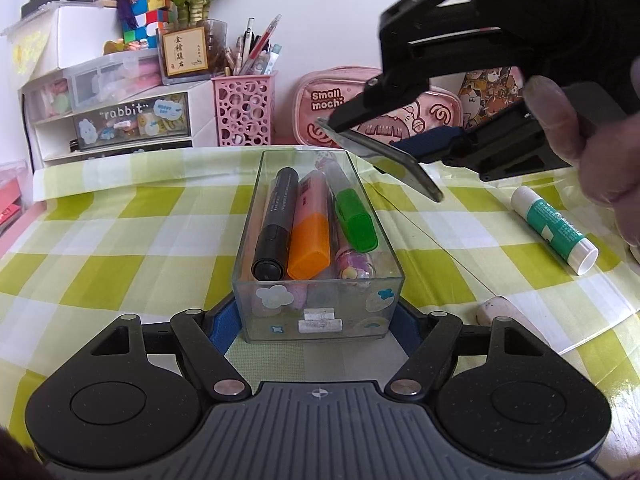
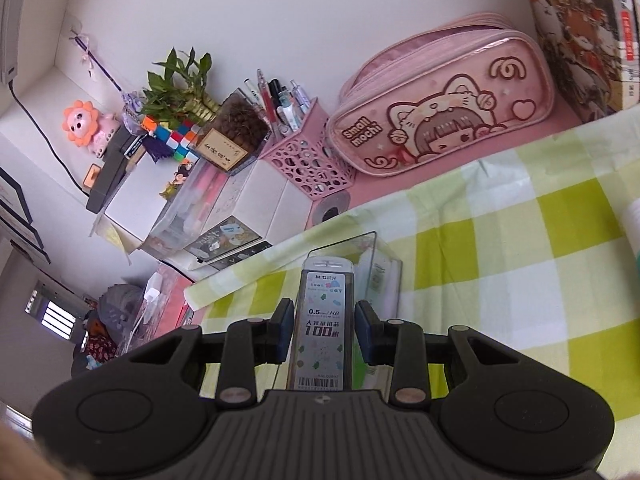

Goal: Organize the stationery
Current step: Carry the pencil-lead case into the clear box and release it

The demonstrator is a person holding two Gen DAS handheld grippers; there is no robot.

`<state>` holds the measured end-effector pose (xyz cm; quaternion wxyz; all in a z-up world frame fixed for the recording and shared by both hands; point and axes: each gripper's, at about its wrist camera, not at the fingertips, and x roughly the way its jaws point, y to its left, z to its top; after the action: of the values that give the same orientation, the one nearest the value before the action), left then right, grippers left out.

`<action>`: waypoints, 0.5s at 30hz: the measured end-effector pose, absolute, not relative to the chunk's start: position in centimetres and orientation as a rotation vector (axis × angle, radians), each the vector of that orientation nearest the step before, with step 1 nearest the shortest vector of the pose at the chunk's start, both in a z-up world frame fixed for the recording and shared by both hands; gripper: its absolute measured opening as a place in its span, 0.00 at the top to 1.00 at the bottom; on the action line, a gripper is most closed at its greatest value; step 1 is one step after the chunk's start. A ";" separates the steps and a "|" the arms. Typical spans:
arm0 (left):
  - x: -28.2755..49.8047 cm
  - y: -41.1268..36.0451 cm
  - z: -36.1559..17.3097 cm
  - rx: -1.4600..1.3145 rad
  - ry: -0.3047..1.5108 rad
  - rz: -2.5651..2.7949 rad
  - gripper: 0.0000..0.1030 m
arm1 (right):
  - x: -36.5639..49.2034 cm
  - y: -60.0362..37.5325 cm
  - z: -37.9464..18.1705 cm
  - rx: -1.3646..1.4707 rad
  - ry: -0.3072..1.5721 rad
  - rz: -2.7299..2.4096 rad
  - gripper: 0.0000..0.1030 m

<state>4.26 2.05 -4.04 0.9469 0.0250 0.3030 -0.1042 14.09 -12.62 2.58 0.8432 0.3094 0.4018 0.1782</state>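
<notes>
A clear plastic box (image 1: 318, 280) stands on the checked cloth and holds a black marker (image 1: 276, 224), an orange highlighter (image 1: 310, 232), a green highlighter (image 1: 354, 220) and a patterned pen. My left gripper (image 1: 318, 320) is shut on the box's near end. My right gripper (image 2: 323, 334) is shut on a pencil-lead case (image 2: 323, 320) and holds it in the air. In the left wrist view the right gripper (image 1: 400, 136) hangs above the box's far right corner with the lead case (image 1: 384, 160) tilted down. The box shows beneath it in the right wrist view (image 2: 376, 272).
A glue stick (image 1: 554, 228) lies on the cloth at the right and an eraser (image 1: 496, 308) nearer. A pink pen holder (image 1: 244, 108), a pink pencil case (image 1: 372, 108), a drawer unit (image 1: 120, 120) and books line the back wall.
</notes>
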 end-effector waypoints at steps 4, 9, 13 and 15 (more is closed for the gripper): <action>4.3 2.1 -4.0 0.046 0.616 -0.215 0.28 | 15.3 -11.2 2.8 0.603 0.862 0.351 0.51; 4.3 2.1 -4.0 0.042 0.616 -0.219 0.28 | 16.3 -10.1 2.4 0.529 0.884 0.298 0.51; 4.3 2.2 -4.0 0.039 0.615 -0.221 0.28 | 16.7 -9.5 2.2 0.508 0.888 0.287 0.51; 4.2 2.2 -4.0 0.039 0.615 -0.221 0.28 | 16.8 -9.2 2.4 0.498 0.889 0.287 0.51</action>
<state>4.24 2.18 -4.00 0.9469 0.0190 0.3021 -0.1087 16.77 -9.25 2.35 0.8631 0.2377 0.4240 0.1367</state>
